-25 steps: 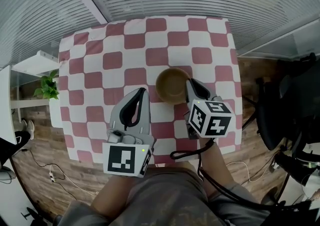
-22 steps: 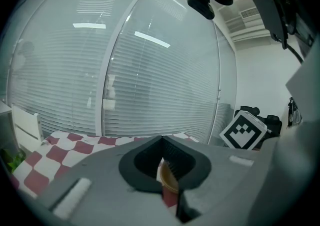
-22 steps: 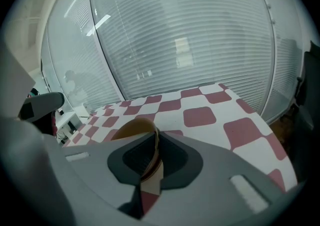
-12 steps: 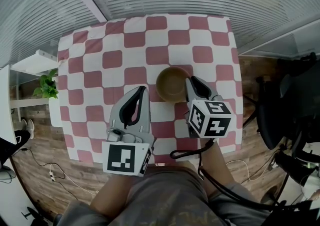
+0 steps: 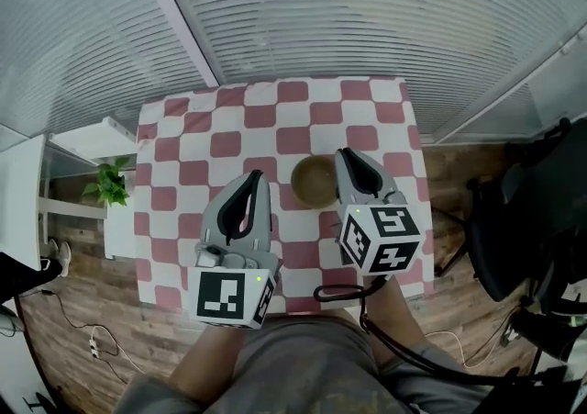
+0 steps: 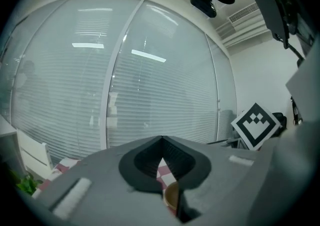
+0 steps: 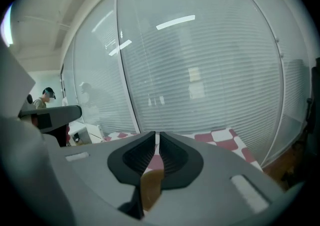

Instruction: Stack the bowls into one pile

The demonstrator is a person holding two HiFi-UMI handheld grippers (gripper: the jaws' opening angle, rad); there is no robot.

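1. Nearest to the person, the left tongs [image 5: 258, 181] were held above the counter. Their jaws met at the tips and nothing was between them.
2. Beside them, the right tongs [image 5: 343, 158] were empty too. Their jaws were almost together, with only a thin slit left between.
3. Below, between the two tips, the brown bowl [image 5: 315, 181] sat on the checked counter [image 5: 229, 118], a little right of the middle. Only one rim showed from above, so I could not tell how many bowls were nested inside. No other bowl lay on the cloth, so I judged that the pile was probably finished.
4. Further away, a plant [image 5: 110, 187] stood left of the counter, and window blinds [image 5: 367, 17] were behind everything.
5. The risk, in my judgement, was the right tongs, which looked close to the bowl's rim in the head view. If they dropped or swung left, they could knock the pile and tilt it, or push it across the cloth.
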